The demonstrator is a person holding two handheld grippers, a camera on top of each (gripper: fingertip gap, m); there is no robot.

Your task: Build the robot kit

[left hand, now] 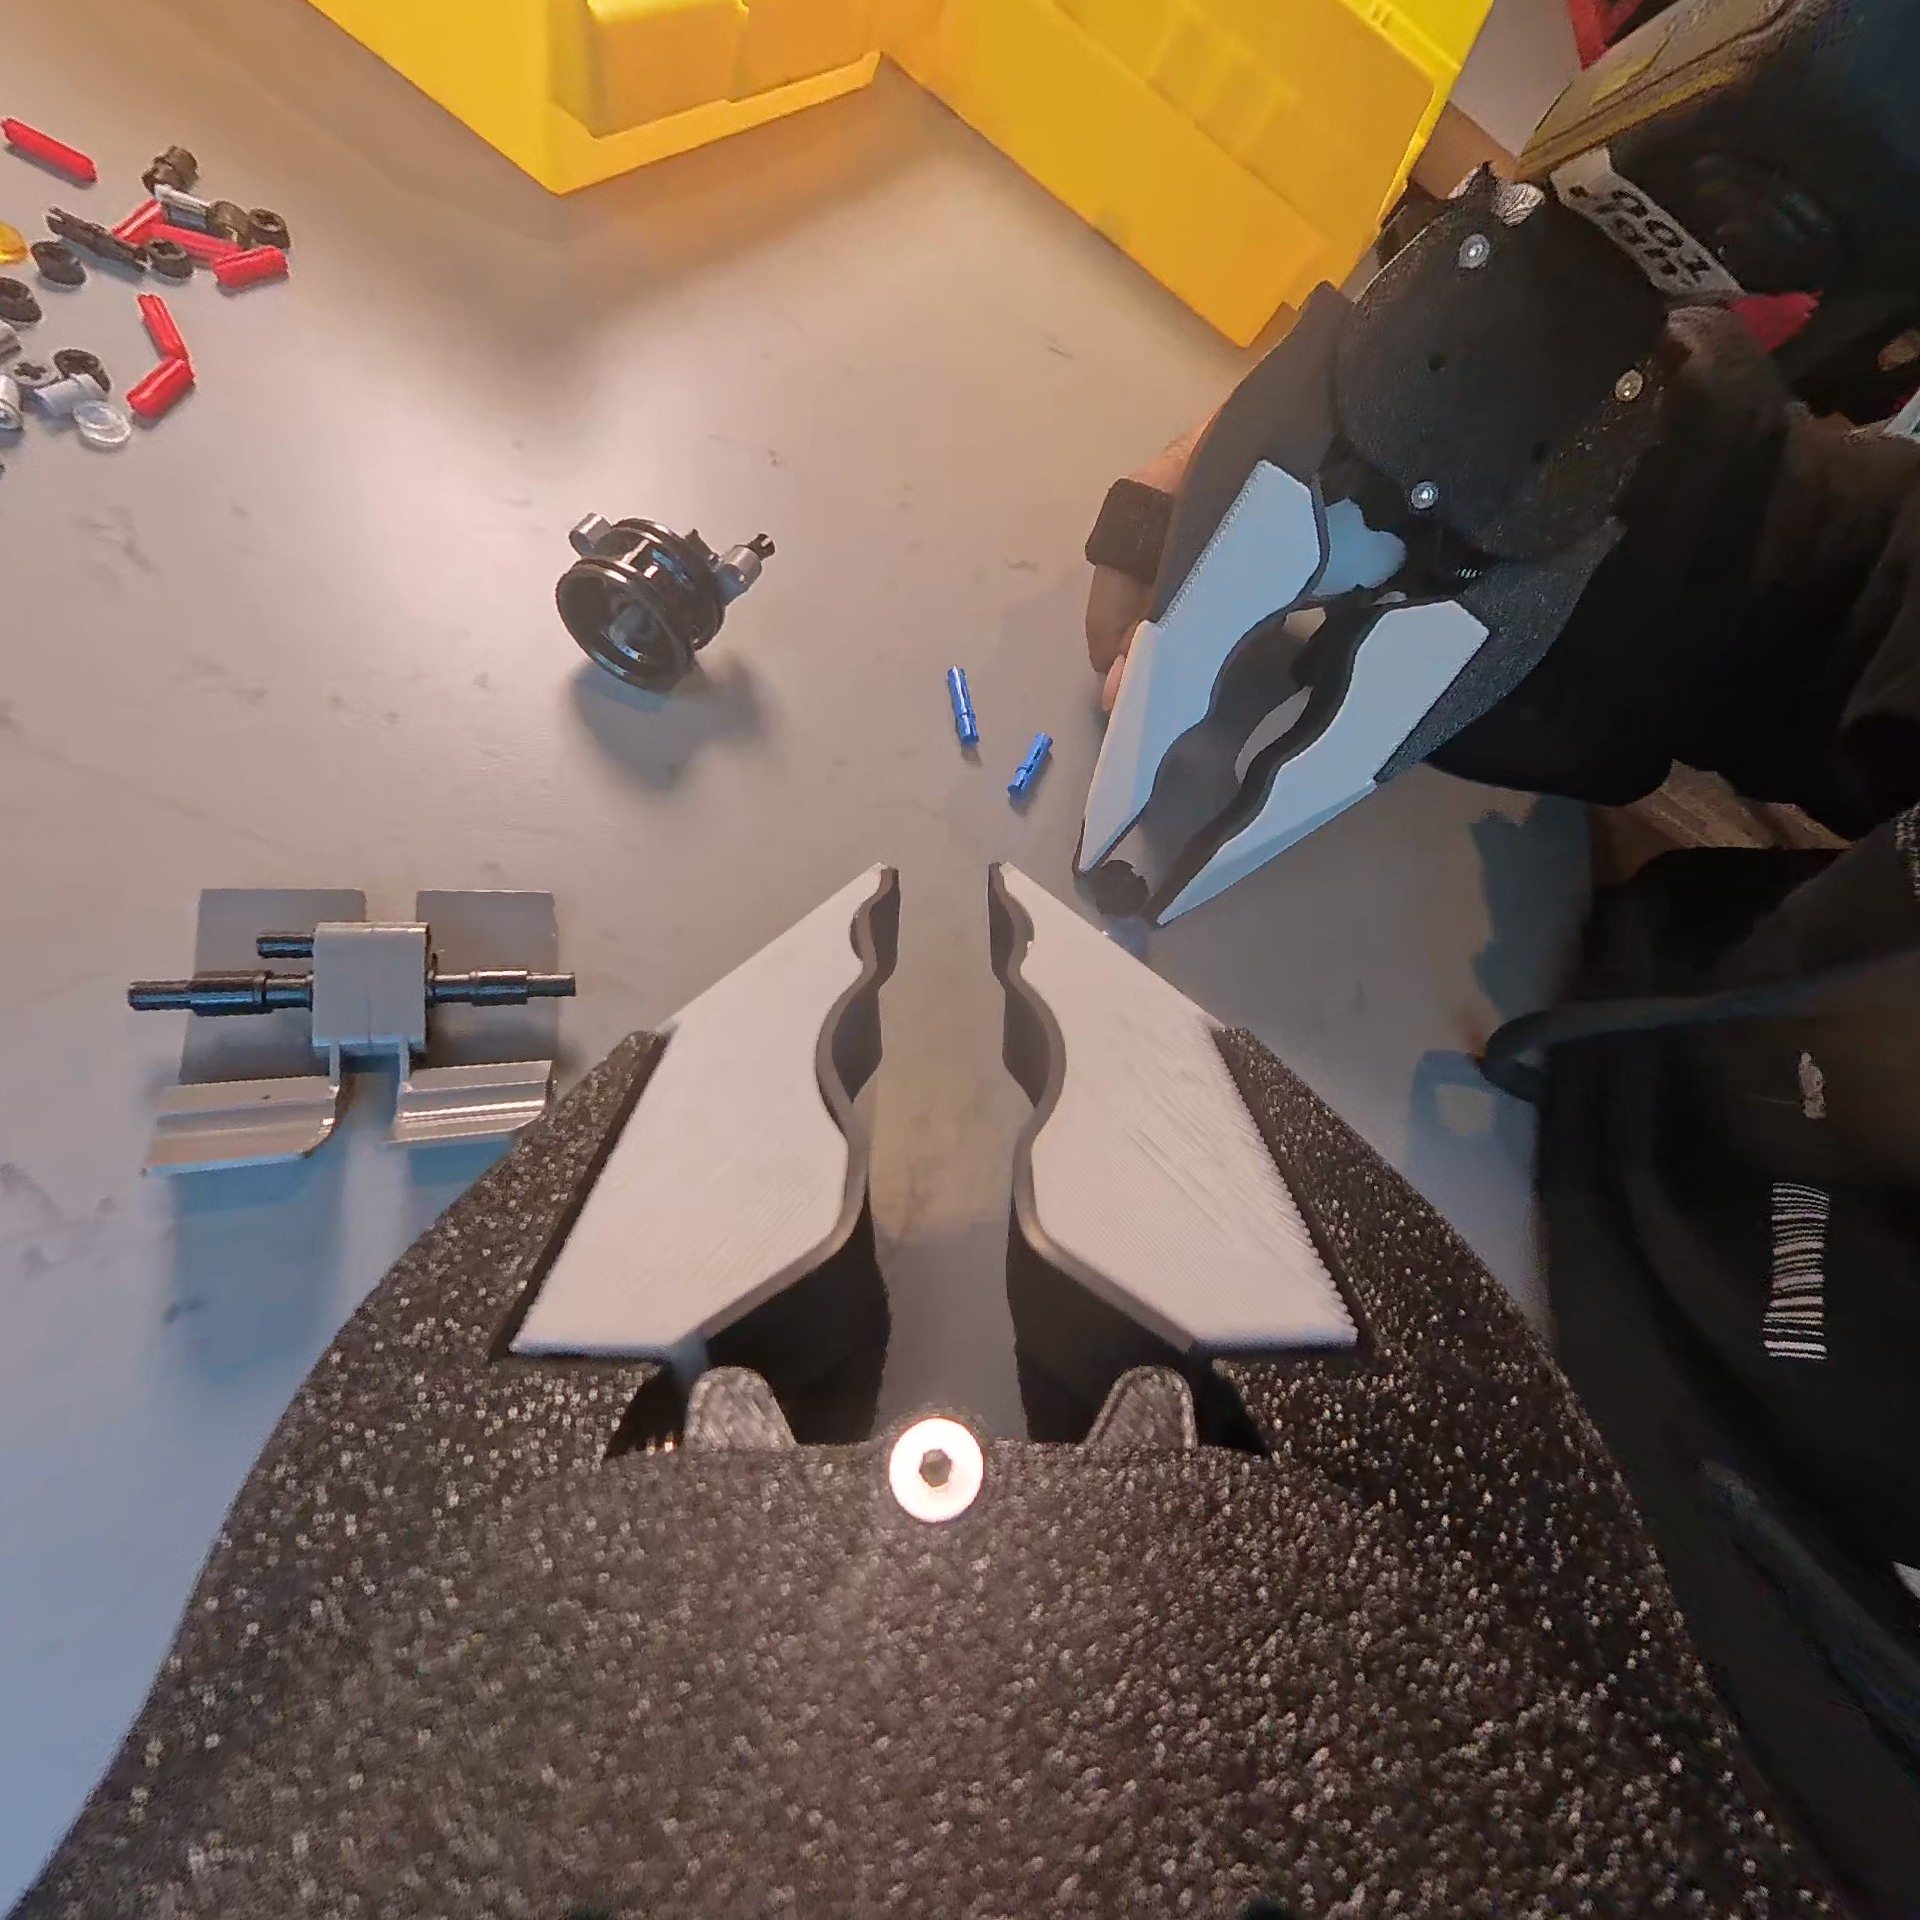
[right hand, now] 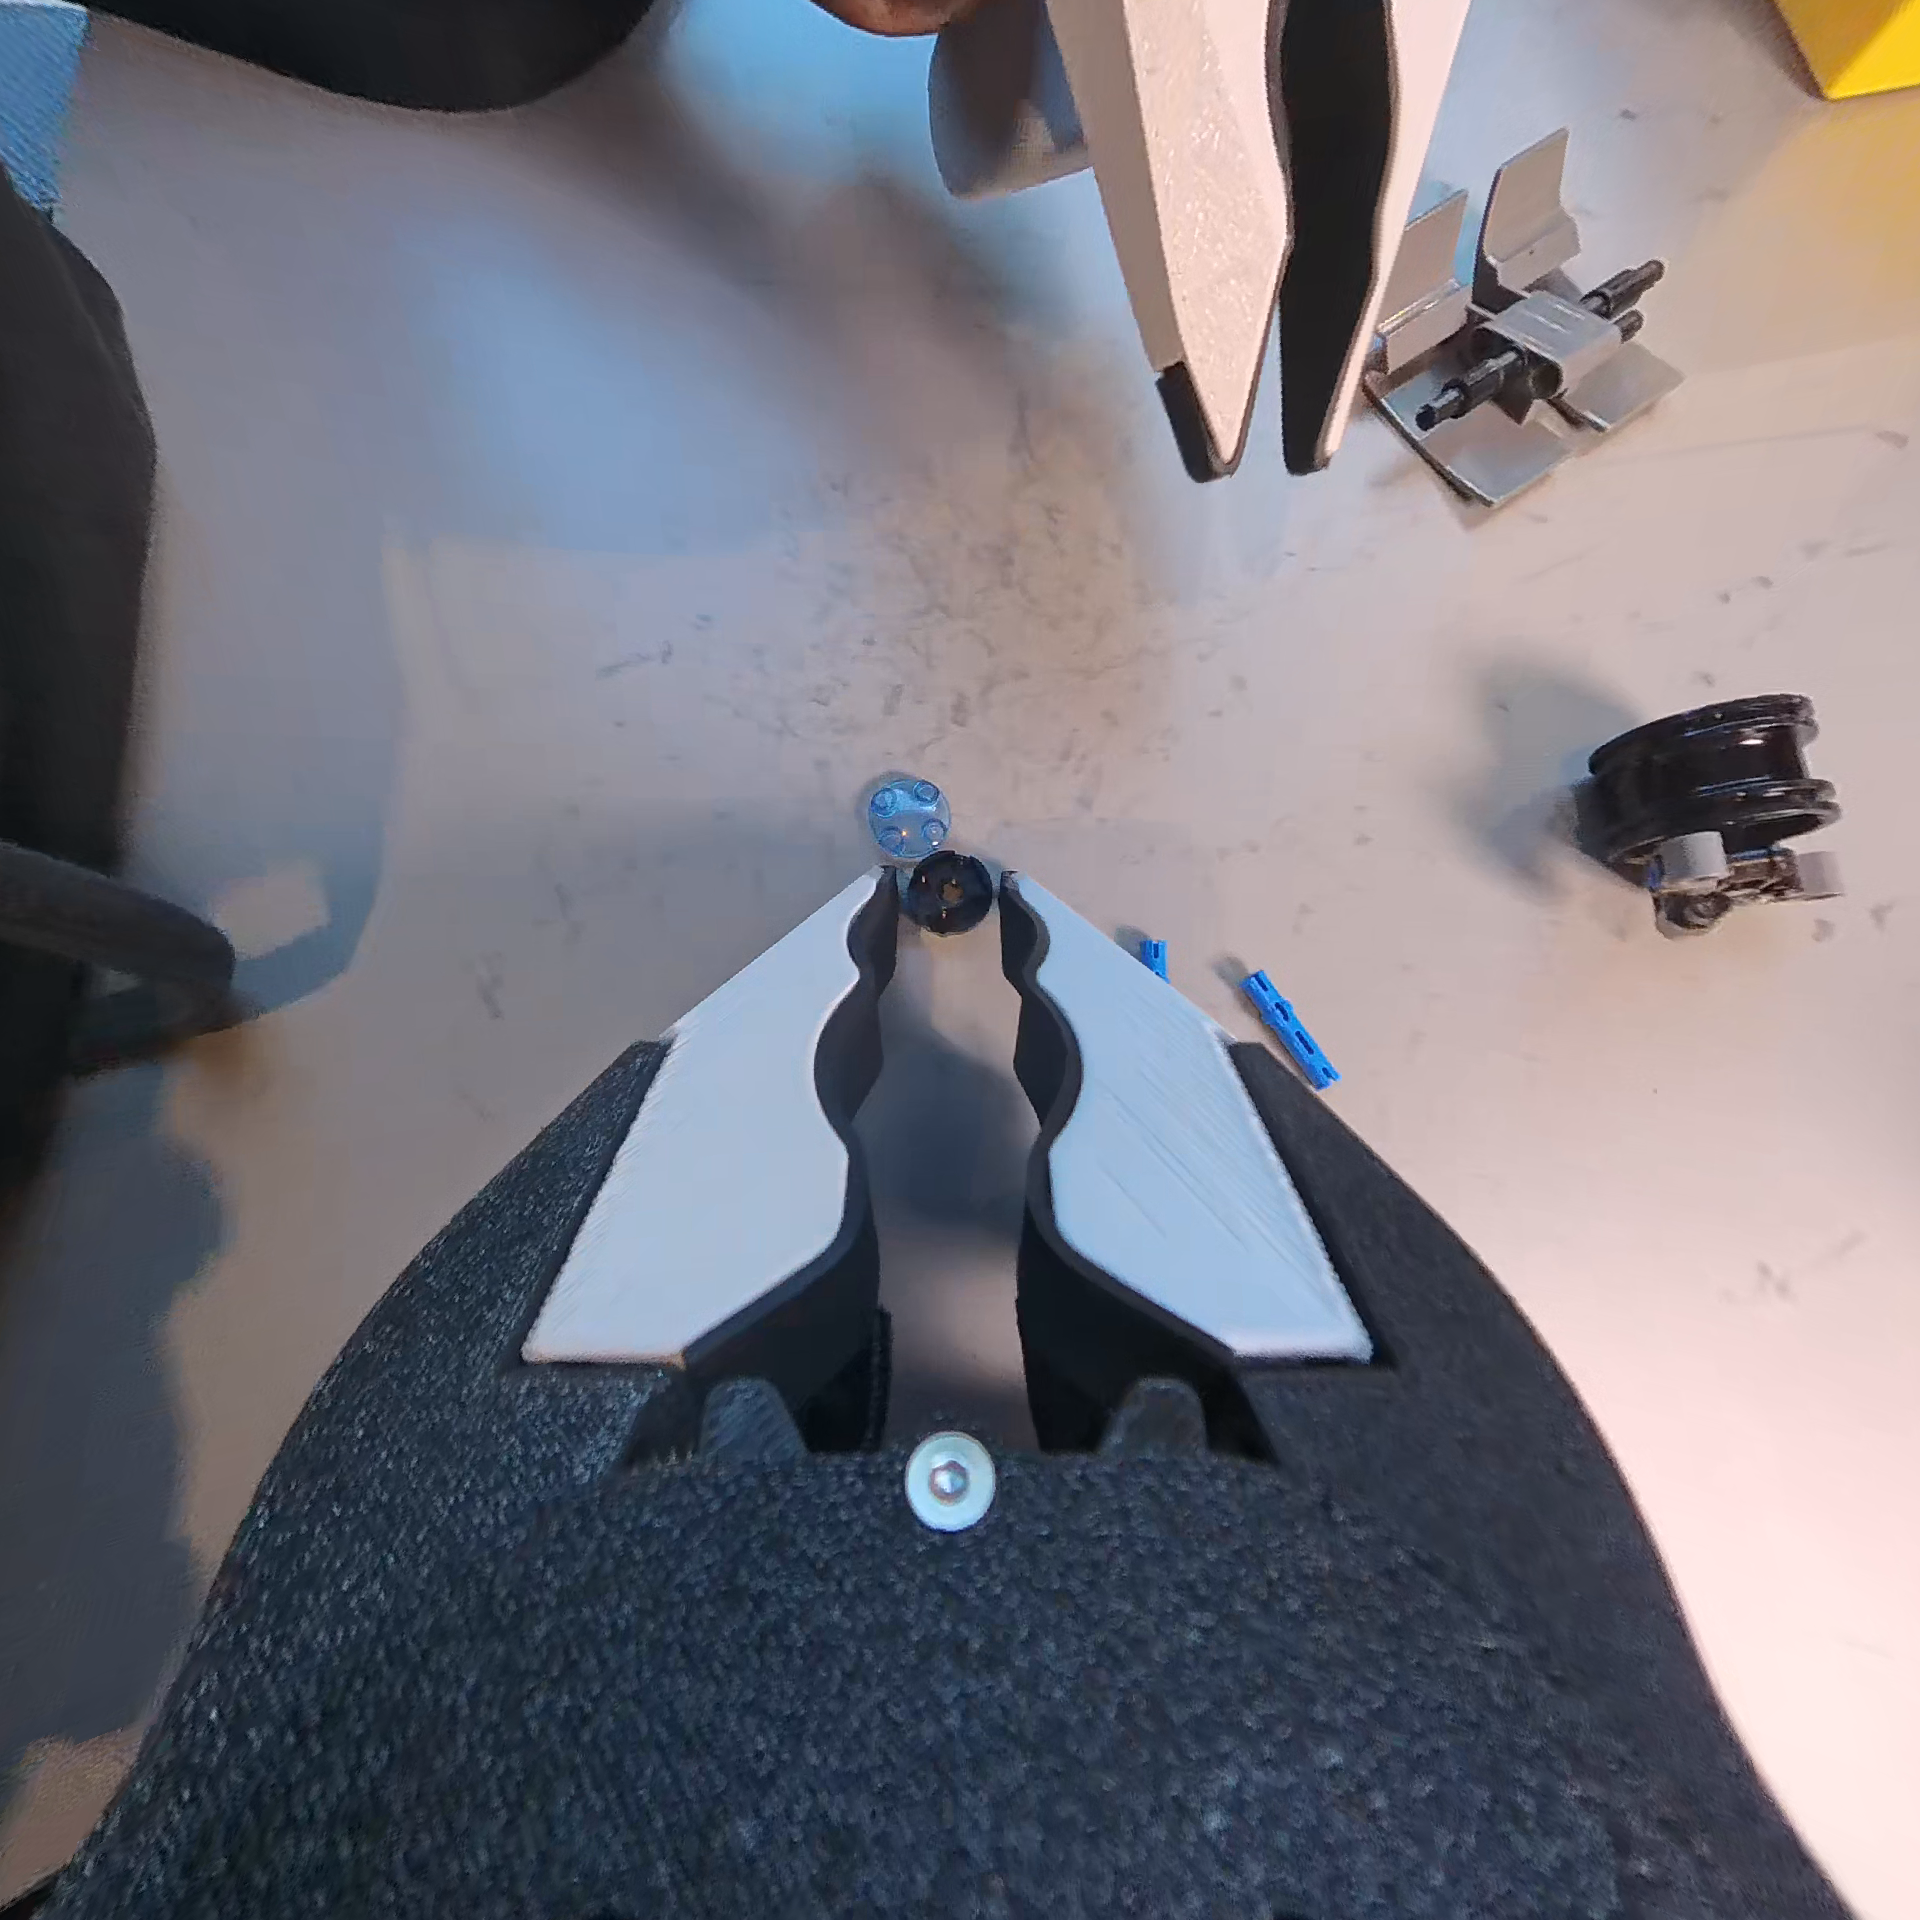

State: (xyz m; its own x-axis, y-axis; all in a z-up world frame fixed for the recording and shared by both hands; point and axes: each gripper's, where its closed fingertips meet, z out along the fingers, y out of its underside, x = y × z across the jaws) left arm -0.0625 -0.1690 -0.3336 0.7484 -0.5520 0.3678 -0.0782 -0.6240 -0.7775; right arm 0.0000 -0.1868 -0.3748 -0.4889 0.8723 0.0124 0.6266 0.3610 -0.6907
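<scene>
Between my right gripper (right hand: 943, 881) tips sits a small black round piece (right hand: 943, 891), on the table (right hand: 727, 623) mid-surface; jaws slightly parted around it, contact unclear. Clear blue round stud plate (right hand: 907, 817) just beyond. Left gripper (left hand: 940, 883) hovers parted, empty. Best squeeze squarely, low.

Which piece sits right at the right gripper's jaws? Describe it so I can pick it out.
On the grey tabletop, follow the right gripper to its tips: a small round black plastic piece with a notched rim sits between the open jaws. A translucent blue round studded plate lies just beyond it, and two blue plastic pins lie to the side; it alone is black and round.
</scene>
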